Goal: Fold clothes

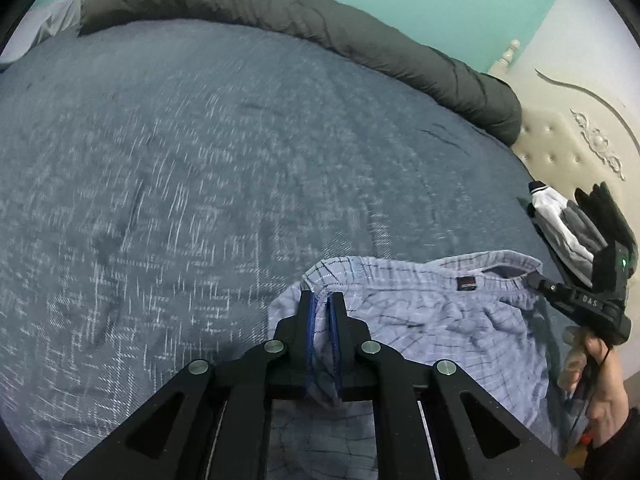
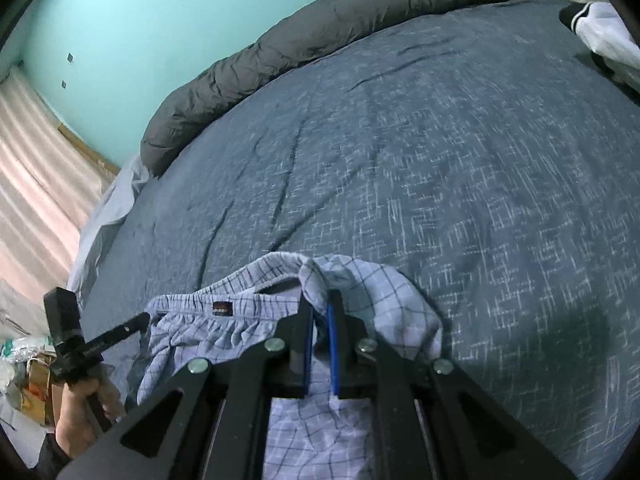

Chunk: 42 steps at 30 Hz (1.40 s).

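Light blue checked shorts (image 1: 432, 320) with a dark red label on the elastic waistband hang stretched between my two grippers over the bed. In the left wrist view my left gripper (image 1: 322, 298) is shut on one end of the waistband, with cloth bunched between its blue pads. At the right of that view my right gripper (image 1: 535, 280) pinches the other end, with a hand on its handle. The right wrist view shows the shorts (image 2: 224, 328) again: my right gripper (image 2: 322, 300) is shut on folded cloth and my left gripper (image 2: 142, 320) holds the far end.
A blue-grey patterned bedspread (image 1: 240, 160) covers the bed under the shorts. A rolled dark grey duvet (image 1: 304, 12) lies along its far edge. A pile of black, grey and white clothes (image 1: 568, 224) sits by the cream headboard (image 1: 580, 148). A curtain (image 2: 36, 184) hangs beyond the bed.
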Tool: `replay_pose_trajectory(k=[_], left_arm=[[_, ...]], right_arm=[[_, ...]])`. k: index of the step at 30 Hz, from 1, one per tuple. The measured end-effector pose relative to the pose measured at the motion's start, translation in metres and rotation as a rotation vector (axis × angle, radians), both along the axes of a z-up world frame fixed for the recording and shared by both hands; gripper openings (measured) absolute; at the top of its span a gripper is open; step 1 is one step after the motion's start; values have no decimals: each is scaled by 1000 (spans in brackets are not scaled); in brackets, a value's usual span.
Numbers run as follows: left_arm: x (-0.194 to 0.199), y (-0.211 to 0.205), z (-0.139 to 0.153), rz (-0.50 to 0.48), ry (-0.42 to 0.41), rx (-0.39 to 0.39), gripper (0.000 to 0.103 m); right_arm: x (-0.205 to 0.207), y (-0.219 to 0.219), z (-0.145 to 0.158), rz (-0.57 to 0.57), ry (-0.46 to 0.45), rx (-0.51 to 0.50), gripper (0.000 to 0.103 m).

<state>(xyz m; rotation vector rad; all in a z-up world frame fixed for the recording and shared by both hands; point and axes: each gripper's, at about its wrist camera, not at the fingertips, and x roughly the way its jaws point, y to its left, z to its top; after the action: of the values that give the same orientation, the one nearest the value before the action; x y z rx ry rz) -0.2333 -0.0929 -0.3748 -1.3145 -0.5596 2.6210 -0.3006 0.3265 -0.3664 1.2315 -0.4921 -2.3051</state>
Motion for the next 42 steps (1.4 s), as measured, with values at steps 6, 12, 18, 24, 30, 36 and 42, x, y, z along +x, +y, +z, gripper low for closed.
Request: replay_pose_trajectory(k=[6, 12, 18, 24, 30, 36, 42], left_arm=[[3, -7, 14, 12, 31, 34, 34], [-11, -11, 21, 33, 50, 75, 34], [-25, -1, 2, 21, 2, 87, 28], [-18, 5, 8, -17, 22, 31, 6], [1, 5, 29, -46, 68, 21, 6], [9, 20, 19, -157, -20, -25, 6], [7, 12, 7, -124, -62, 27, 10]], right_arm=[[8, -16, -7, 18, 10, -9, 7], [7, -23, -5, 37, 30, -3, 7], [1, -11, -11, 4, 10, -30, 7], [-3, -1, -11, -22, 0, -60, 8], [-4, -4, -9, -20, -1, -76, 8], [-3, -10, -12, -15, -11, -73, 8], [-3, -9, -9, -21, -2, -77, 8]])
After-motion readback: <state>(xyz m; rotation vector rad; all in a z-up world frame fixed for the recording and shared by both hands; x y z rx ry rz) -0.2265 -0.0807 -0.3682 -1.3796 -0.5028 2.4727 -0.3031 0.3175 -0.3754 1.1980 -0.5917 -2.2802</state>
